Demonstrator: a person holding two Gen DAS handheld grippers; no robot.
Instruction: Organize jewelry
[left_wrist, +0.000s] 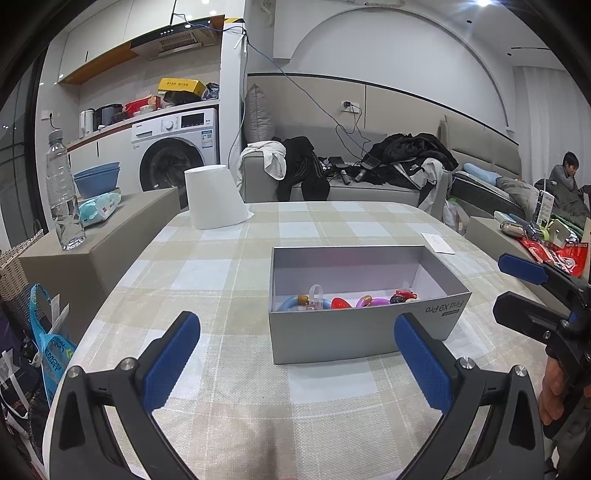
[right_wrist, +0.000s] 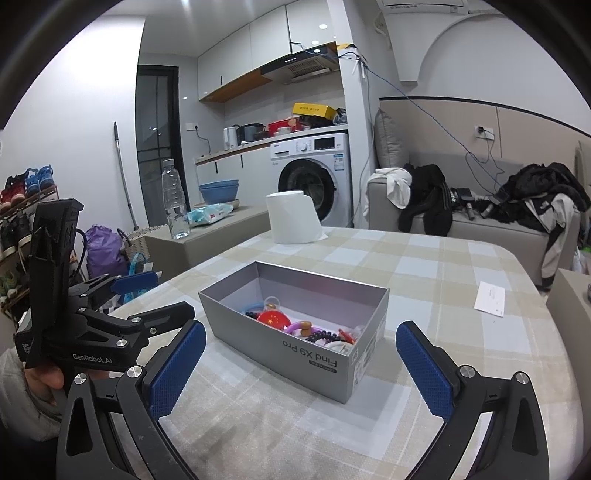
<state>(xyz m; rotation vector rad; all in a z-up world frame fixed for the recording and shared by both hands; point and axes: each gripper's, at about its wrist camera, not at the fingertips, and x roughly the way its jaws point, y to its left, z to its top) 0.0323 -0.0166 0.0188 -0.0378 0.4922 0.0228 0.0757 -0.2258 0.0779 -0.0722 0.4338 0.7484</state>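
The jewelry, a jumble of colourful pieces including a red disc with yellow stars, a purple ring, a blue ring and dark beads, lies in the near end of an open grey box on the table, which wears a beige and pale-blue checked cloth. The box wall reads "Find X9 Pro", upside down. The left gripper is spread wide with nothing between its blue pads, just short of the box; the right gripper is equally released, also near the box. "GenRobot.AI" is printed on the left gripper's body. Beyond the box stand a tissue roll and a white card; a water bottle stands on a side cabinet
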